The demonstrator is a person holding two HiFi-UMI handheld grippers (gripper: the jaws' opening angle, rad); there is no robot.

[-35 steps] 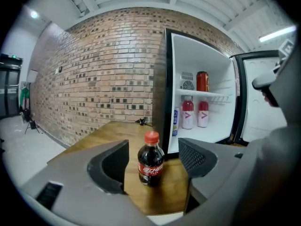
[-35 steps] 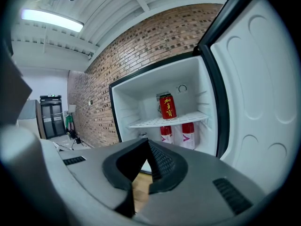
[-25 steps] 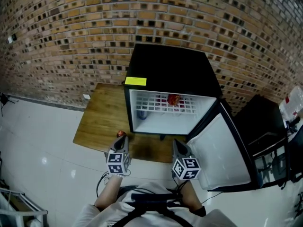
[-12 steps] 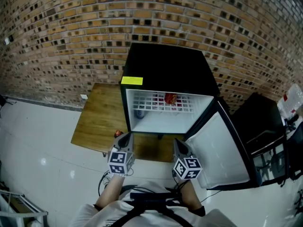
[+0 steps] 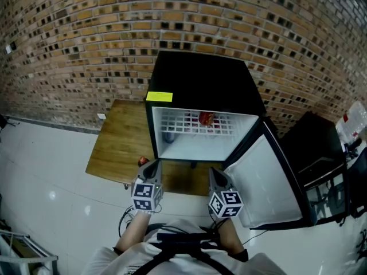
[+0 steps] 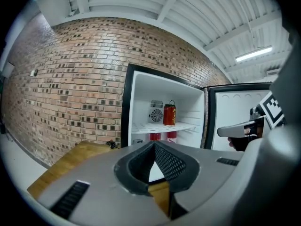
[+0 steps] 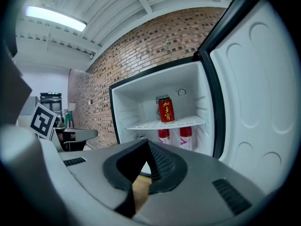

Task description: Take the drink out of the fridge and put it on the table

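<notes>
The left gripper [image 5: 151, 166] is in front of the person, its jaws pressed together with nothing between them. The right gripper [image 5: 214, 174] beside it is closed and empty too. Beyond them is the wooden table [image 5: 117, 142], then the black fridge [image 5: 200, 85] with its door [image 5: 269, 182] open. The red drink can [image 5: 206, 118] stands upright on the upper shelf [image 7: 164, 124] inside.
</notes>
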